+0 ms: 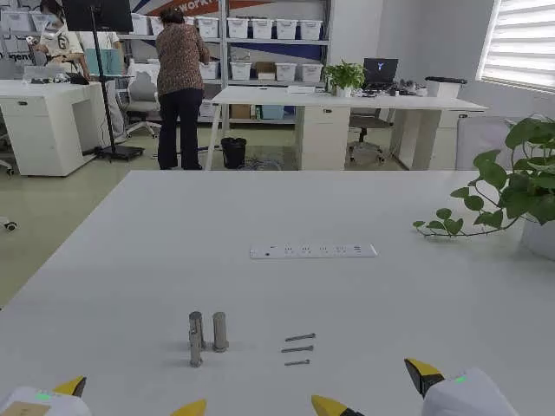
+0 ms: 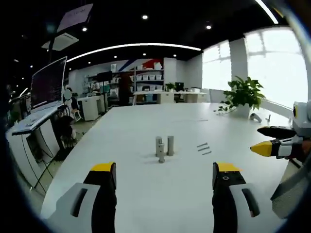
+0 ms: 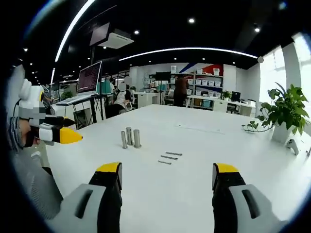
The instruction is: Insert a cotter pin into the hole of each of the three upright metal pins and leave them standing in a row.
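The left claw (image 2: 165, 171) and right claw (image 3: 166, 170) are held wide open, empty. Three metal pins (image 1: 206, 336) are clustered upright, perhaps touching, beside three cotter pins (image 1: 298, 348).

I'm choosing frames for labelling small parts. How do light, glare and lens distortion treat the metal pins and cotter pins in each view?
Head view: even, soft light, faint shadows, metal pins and cotter pins sharp, no glare on them. Left gripper view: fisheye curves the ceiling light strip, the window is washed out, parts small. Right gripper view: same curving, cotter pins thin yet separable.
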{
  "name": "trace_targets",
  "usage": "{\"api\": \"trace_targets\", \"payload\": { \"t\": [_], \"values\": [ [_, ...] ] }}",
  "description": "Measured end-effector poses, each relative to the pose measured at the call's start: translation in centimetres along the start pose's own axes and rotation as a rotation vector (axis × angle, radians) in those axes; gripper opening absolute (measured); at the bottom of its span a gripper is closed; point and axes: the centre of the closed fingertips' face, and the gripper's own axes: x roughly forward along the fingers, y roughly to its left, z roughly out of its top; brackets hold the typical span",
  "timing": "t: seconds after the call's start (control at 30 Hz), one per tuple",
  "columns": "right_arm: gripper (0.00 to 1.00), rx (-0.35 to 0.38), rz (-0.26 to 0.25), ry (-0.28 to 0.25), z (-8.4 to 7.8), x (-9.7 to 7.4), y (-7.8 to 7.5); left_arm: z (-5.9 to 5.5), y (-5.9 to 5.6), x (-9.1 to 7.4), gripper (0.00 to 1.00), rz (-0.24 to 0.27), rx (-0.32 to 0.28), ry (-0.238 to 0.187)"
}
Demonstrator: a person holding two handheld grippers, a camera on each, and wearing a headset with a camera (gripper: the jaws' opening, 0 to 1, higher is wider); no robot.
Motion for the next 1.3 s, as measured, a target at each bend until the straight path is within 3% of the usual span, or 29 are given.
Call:
{"api": "trace_targets", "payload": {
  "t": [0.5, 1.3],
  "values": [
    [0.75, -0.003, -0.028, -0.006, 0.07, -0.12, -0.64, -0.23, 0.18, -0.02, 0.80, 0.001, -0.028, -0.013],
    [0.76, -0.003, -0.019, -0.018, 0.52, -0.34, -0.34, 0.05, 0.15, -0.53, 0.79, 0.002, -0.005, -0.019]
  ]
}}
